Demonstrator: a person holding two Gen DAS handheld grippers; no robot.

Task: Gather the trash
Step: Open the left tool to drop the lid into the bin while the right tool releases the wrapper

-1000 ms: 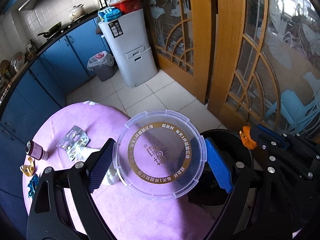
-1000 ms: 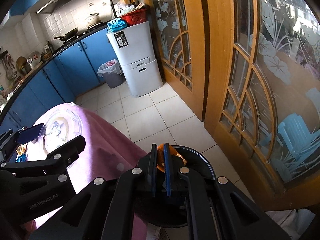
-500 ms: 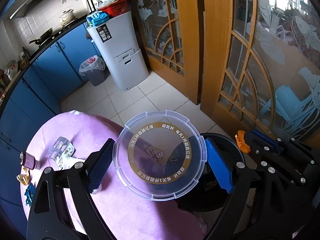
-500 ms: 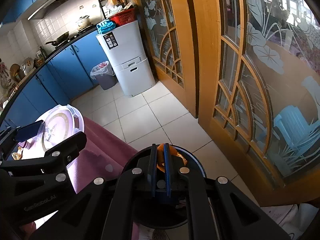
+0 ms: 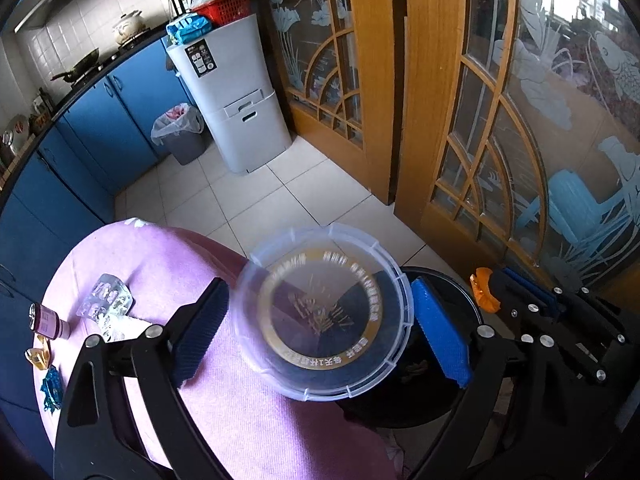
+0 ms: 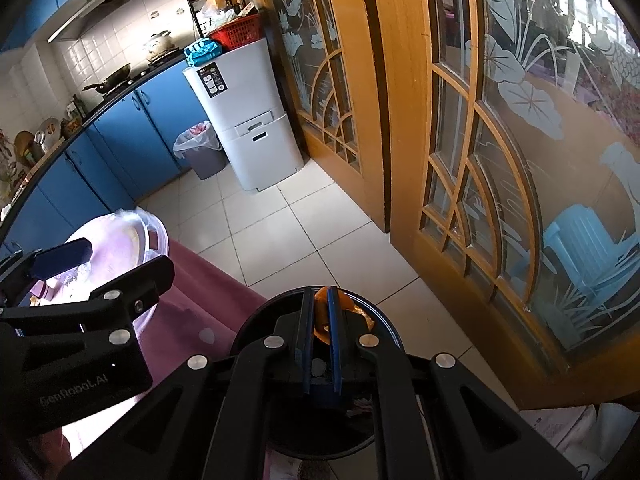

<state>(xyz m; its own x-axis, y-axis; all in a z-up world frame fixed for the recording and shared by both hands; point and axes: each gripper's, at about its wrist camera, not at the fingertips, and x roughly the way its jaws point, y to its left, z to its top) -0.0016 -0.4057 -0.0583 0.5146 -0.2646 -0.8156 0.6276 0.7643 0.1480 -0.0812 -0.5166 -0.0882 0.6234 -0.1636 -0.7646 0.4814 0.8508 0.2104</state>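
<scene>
From the left wrist camera, the left gripper (image 5: 316, 328) has its blue pads spread wide, released: a round clear plastic lid (image 5: 326, 312) with a gold ring of print sits between them, motion-blurred and tilted, with a visible gap to the pad at 9 o'clock. The lid hangs over the edge of a round table draped in a pink cloth (image 5: 160, 264) and partly over a black trash bin (image 5: 460, 300) on the floor at 3 o'clock. On the cloth at 9 o'clock lie a blister pack (image 5: 105, 300), a small bottle (image 5: 48, 322) and foil wrappers (image 5: 50, 390). From the right wrist camera, the right gripper (image 6: 320, 312) is clenched on an orange wrapper (image 6: 324, 322) directly above the bin's dark opening.
</scene>
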